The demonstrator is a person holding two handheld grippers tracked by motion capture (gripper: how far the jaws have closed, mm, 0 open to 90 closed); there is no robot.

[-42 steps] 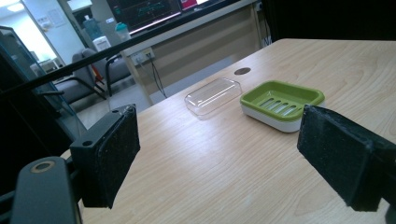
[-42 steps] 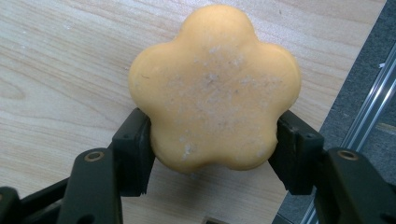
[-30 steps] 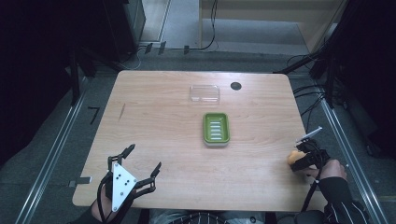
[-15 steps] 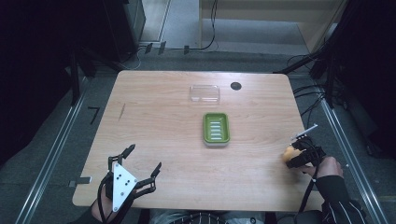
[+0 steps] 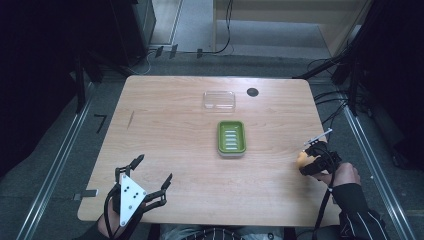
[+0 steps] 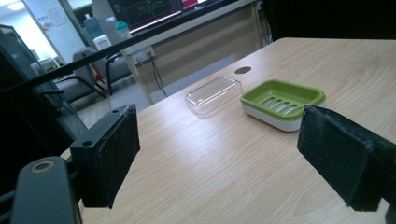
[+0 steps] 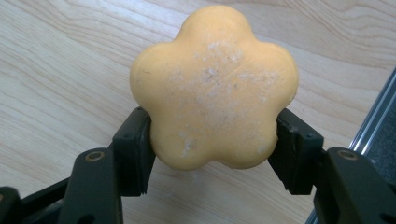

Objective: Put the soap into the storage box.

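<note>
A flower-shaped orange soap bar (image 7: pixel 214 88) sits clamped between the two black jaws of the right tool (image 7: pixel 214 154), the pads pressing on its lower lobes from either side in the right gripper view. The bar has five rounded lobes and no clear long axis; its broad, speckled face is turned toward that camera, with one lobe pointing to the top of the frame and the wooden worktop (image 7: pixel 60 70) behind it. In the high view the right tool (image 5: pixel 311 162) holds the soap bar (image 5: pixel 302 160) at the lower right of the frame, near the worktop's right edge, well apart from the green soap dish (image 5: pixel 231 138) at the frame's centre. The dish's long axis runs up and down the frame, its slotted tray facing up. Just above it, toward the upper middle, lies a clear plastic lid (image 5: pixel 219 99), set crosswise, with a small dark round spot (image 5: pixel 252 92) to its right. At the lower left the left tool (image 5: pixel 151 179) hovers over the worktop's near edge with its jaws spread wide and nothing between them; the left gripper view shows the two pads (image 6: pixel 116 149) far apart, framing the dish (image 6: pixel 282 101) and the lid (image 6: pixel 214 94).
</note>
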